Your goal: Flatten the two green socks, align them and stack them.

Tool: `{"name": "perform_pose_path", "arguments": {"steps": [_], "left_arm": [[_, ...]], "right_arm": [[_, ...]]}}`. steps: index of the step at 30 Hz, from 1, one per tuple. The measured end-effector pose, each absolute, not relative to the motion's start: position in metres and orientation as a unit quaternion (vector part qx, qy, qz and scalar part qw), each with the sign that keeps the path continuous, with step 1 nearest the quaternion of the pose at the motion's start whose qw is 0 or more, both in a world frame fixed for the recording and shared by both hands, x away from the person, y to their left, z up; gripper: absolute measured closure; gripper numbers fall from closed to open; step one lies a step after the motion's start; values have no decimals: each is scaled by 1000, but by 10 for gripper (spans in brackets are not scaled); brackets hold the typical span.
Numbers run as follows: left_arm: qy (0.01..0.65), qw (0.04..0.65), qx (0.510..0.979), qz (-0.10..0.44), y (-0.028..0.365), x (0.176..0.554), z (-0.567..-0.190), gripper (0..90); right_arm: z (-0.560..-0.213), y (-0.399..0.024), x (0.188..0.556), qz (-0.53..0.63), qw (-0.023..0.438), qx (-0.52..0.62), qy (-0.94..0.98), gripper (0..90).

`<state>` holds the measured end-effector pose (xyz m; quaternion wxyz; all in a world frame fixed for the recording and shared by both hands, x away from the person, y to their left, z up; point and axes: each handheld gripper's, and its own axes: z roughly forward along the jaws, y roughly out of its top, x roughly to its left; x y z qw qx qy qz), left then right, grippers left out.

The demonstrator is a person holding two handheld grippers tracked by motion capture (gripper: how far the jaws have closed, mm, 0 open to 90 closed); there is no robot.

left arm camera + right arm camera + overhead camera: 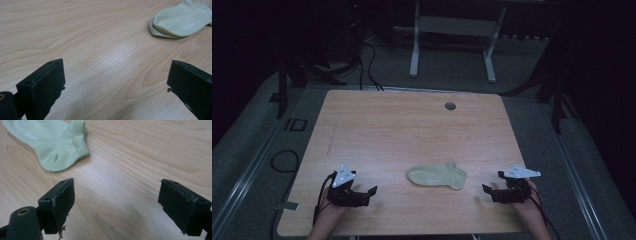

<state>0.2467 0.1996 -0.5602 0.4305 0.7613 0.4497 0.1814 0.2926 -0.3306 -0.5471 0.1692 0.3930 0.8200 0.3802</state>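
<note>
a pale green sock [436, 176] lies flat on the tabletop [412, 130], near the person's edge and roughly midway between the two hands. its long axis runs across the tabletop, left to right: the rounded toe end points toward the left hand-held gripper [368, 192], and the cuff and heel end points toward the right hand-held gripper [488, 188].

both tools rest low over the wood with their jaws spread wide and nothing between them. in the left gripper view the sock [181, 20] sits up and to the right of the released left hand-held gripper [116, 82], well apart from the jaws, with bare wood in between. in the right gripper view the sock [52, 142] sits up and to the left of the released right hand-held gripper [116, 203], its cuff just past the left jaw.

judging from the high view, the right tool looks a little nearer to its end of the sock than the left one is to the toe, though the difference is small. since each tool faces inward toward one end, the likely next move is an inward reach along the sock's length, the right one to the cuff and the left one to the toe.
</note>
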Motion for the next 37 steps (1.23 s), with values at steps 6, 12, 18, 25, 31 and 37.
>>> {"name": "perform_pose_path", "arguments": {"steps": [6,12,18,25,31,37], "left_arm": [[449,434,760,182,209,238,-559,17],[452,441,753,187,217,227,-560,17],[458,461,737,184,228,219,-557,17],[475,462,722,199,245,208,-558,18],[488,464,710,207,256,202,-560,18],[488,455,713,216,257,199,-564,18]], "right_arm": [[-553,-342,285,386,164,413,809,140],[-555,-352,274,385,180,429,797,139],[-557,-367,265,391,191,451,779,141],[-558,-380,261,386,205,470,767,140],[-557,-389,259,391,212,483,754,141],[-558,-395,258,393,214,493,746,141]]}}
